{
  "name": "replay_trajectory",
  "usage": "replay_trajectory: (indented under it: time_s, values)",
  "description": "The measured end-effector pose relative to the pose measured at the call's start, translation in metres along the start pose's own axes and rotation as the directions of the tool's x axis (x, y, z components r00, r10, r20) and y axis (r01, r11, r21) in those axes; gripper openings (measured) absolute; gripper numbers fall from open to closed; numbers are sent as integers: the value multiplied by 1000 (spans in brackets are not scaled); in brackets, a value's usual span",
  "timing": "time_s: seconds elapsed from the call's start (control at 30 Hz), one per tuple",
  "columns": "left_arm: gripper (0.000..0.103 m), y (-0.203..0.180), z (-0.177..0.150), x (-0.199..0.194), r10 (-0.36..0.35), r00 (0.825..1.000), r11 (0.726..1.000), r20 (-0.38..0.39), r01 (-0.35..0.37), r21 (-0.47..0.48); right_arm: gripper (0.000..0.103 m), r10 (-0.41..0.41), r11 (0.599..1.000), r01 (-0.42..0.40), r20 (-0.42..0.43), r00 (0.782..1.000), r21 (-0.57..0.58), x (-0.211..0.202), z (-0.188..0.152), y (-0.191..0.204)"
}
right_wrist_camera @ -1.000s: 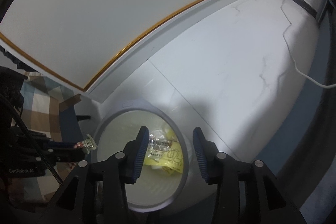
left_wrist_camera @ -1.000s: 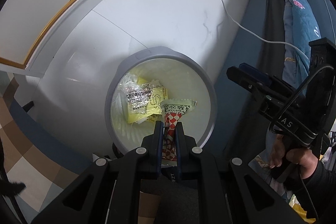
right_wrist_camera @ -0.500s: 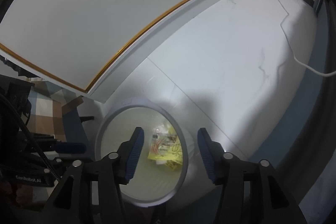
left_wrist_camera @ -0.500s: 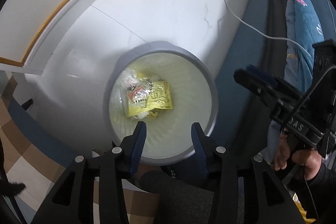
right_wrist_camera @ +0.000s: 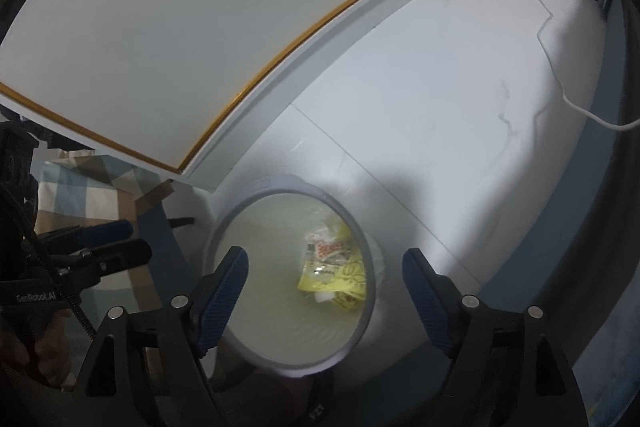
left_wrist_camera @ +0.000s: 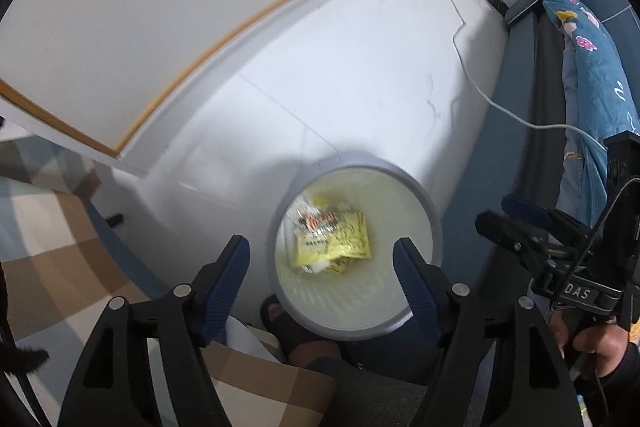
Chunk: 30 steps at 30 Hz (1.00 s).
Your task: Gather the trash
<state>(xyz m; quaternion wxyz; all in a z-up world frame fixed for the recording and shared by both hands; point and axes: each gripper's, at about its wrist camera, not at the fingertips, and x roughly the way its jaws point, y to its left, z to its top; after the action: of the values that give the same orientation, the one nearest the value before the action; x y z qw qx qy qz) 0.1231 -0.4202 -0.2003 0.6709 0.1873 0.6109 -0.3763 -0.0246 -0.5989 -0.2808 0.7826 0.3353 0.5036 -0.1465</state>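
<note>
A round grey trash bin (left_wrist_camera: pixel 434 227) with a pale liner stands on the white floor below both grippers; it also shows in the right wrist view (right_wrist_camera: pixel 224 227). Yellow and red-white snack wrappers (left_wrist_camera: pixel 332 235) lie at its bottom, seen too in the right wrist view (right_wrist_camera: pixel 332 267). My left gripper (left_wrist_camera: pixel 322 263) is open wide and empty above the bin. My right gripper (right_wrist_camera: pixel 324 279) is open wide and empty above the bin; it also shows at the right of the left wrist view (left_wrist_camera: pixel 520 223).
A white cabinet with a gold edge (left_wrist_camera: pixel 160 27) runs along the back. A white cable (left_wrist_camera: pixel 480 87) trails across the floor to a wall socket. A blue floral pillow (left_wrist_camera: pixel 588 59) lies at the right. A checked rug (left_wrist_camera: pixel 48 227) covers the floor at left.
My left gripper opened and let the red-white wrapper fall into the bin, then rose and pulled back. My right gripper opened wider and lifted a little.
</note>
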Motion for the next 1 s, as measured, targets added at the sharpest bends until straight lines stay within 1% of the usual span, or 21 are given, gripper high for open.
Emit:
replay_trajectory:
  time_s: [0.13, 0.2, 0.23, 0.27, 0.33, 0.4, 0.53, 0.67, 0.9, 1.0]
  values:
    - [72, -1, -2, -15, 30, 999, 999, 45, -30, 9, 84, 28, 1000, -28, 4, 1000, 3, -13, -2, 5]
    - [72, -3, -3, -21, 42, 997, 999, 61, -43, 12, 85, 64, 998, -64, 3, 998, 7, -20, -2, 8]
    - [72, -4, -4, -25, 49, 996, 999, 70, -50, 12, 88, 83, 996, -83, 4, 997, 9, -24, -4, 11]
    - [72, -3, -5, -28, 53, 996, 998, 77, -54, 9, 90, 81, 997, -81, 5, 997, 4, -28, -6, 14]
    - [72, -4, -6, -34, 55, 995, 998, 87, -56, 6, 90, 67, 998, -67, 7, 998, -8, -35, -8, 20]
    - [72, -4, -8, -40, 58, 994, 998, 96, -59, 3, 90, 76, 997, -76, 12, 997, -7, -41, -13, 25]
    - [72, -4, -11, -45, 63, 992, 998, 107, -63, -2, 91, 62, 998, -62, 14, 998, -18, -51, -17, 34]
    - [72, -2, -12, -48, 66, 992, 998, 105, -63, -25, 93, 60, 998, -60, 9, 998, 0, -54, -17, 39]
    - [72, -5, -19, -57, 90, 989, 996, 114, -87, -34, 93, 18, 1000, -18, 24, 1000, -6, -60, -21, 43]
    - [72, -2, -22, -57, 88, 990, 995, 111, -82, -52, 93, 13, 1000, -13, 20, 1000, 0, -61, -22, 42]
